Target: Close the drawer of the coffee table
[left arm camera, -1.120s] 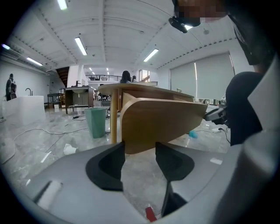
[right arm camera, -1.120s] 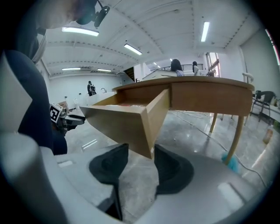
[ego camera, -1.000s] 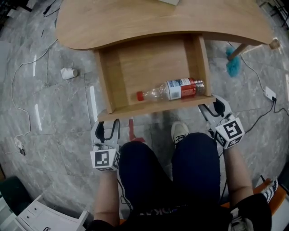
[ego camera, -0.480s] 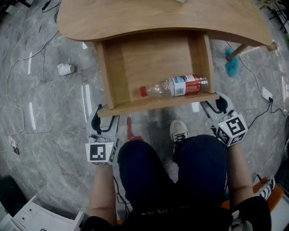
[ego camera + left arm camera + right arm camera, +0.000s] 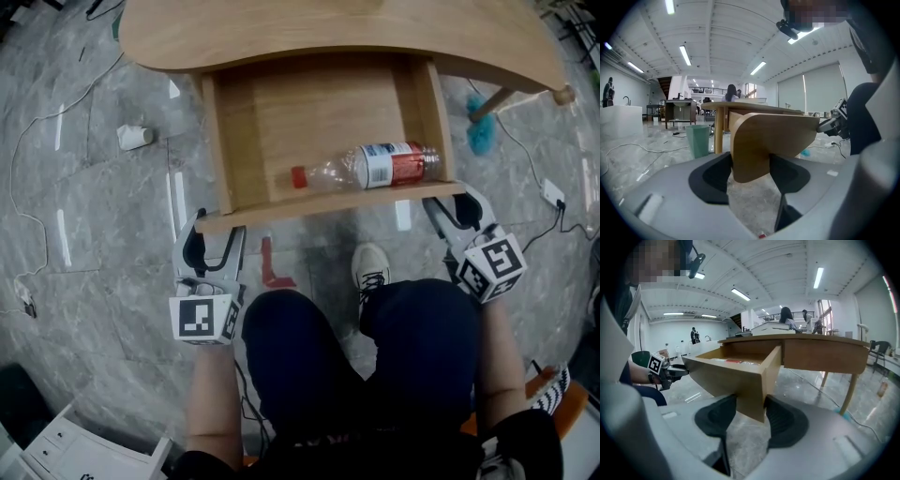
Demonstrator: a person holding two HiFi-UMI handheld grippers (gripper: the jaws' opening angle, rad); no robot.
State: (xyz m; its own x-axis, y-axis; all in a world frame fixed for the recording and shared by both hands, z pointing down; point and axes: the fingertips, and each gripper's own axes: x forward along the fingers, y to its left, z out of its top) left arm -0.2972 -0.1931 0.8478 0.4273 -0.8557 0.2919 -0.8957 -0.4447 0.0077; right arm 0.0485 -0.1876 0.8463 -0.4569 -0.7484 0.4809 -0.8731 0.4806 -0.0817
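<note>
The drawer (image 5: 309,112) stood pulled well out from under the coffee table (image 5: 328,28), filling the upper middle of the head view. A plastic bottle (image 5: 370,167) lay on its side inside, against the front wall. The left gripper (image 5: 217,234) sat at the drawer's lower-left front corner. Its jaws had just been opening and stood wide, the wooden corner between them. At the lower-right corner the right gripper (image 5: 457,208) had its jaws drawn in on the wood, pads against both sides.
</note>
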